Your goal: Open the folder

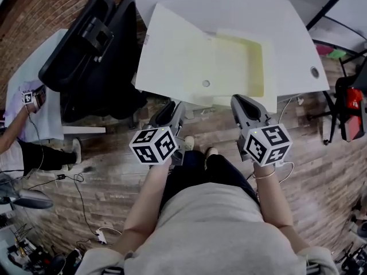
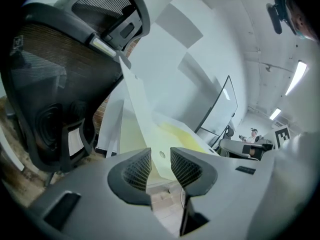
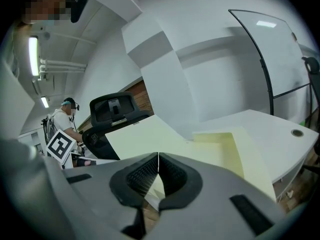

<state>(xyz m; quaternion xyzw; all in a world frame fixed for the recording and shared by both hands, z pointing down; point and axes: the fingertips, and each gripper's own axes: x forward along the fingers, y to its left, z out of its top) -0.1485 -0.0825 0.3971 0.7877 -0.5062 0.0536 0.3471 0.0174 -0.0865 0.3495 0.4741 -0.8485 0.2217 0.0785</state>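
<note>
2 halves of the folder (image 1: 189, 56) lie spread open on the white table (image 1: 295, 36), so the opening looks done. At the near edge, left tongs (image 1: 172, 105) stand apart, empty; right tongs (image 1: 242, 101) are pressed together, holding nothing.

Ahead of the left gripper (image 1: 172, 109) stands a white desk (image 1: 298, 33). To its left is a black office chair (image 1: 86, 44), beneath it a wood-plank floor (image 1: 103, 176), and beyond the chair a brick wall (image 1: 23, 16).
</note>
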